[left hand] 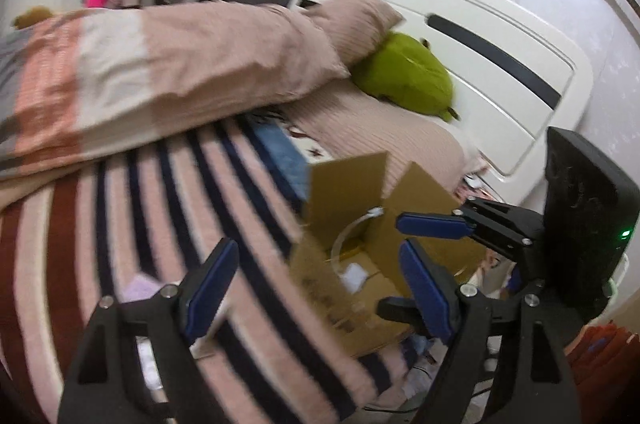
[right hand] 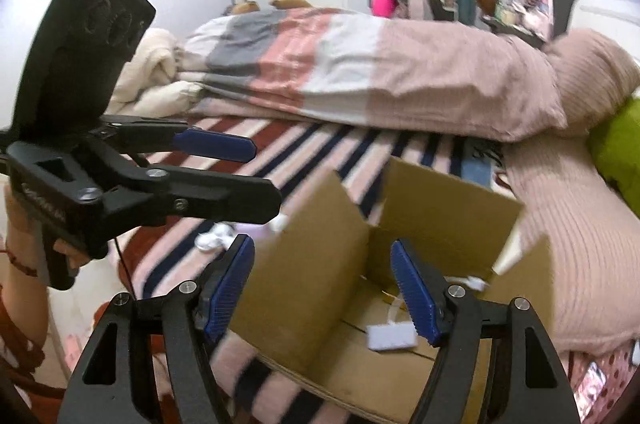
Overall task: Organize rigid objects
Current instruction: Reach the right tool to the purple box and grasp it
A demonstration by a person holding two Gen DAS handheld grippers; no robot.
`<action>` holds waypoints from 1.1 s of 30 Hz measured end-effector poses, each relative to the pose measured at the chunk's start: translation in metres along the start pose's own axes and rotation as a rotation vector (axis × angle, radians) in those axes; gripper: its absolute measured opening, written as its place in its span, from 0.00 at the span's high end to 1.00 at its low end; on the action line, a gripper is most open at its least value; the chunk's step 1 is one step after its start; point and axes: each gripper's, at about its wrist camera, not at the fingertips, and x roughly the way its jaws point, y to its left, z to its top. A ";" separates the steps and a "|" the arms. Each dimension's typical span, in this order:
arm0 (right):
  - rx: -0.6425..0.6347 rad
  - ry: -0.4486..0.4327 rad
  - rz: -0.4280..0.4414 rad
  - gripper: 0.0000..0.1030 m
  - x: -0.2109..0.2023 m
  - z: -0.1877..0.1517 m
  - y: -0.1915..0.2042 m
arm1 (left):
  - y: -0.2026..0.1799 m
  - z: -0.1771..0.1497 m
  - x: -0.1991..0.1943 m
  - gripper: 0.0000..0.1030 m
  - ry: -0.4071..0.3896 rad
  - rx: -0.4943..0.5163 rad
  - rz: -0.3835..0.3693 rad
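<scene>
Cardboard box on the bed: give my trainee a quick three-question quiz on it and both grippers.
1. True or false: the cardboard box has its flaps open.
2. What lies inside the box? A) white charger block with cable B) green plush C) mug
3. Is the right gripper or the left gripper holding anything?

Key: 1 true. 2 A. 3 Neither; both are open and empty.
</scene>
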 end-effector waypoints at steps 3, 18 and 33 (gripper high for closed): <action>-0.038 -0.019 0.062 0.34 0.007 0.014 0.030 | 0.027 -0.014 -0.026 0.22 -0.040 -0.031 0.069; -0.084 0.190 0.156 0.34 0.161 0.010 0.112 | 0.152 -0.127 -0.074 0.19 -0.046 -0.225 0.284; -0.030 0.254 -0.031 0.68 0.236 0.000 0.073 | 0.174 -0.143 -0.066 0.19 -0.033 -0.298 0.224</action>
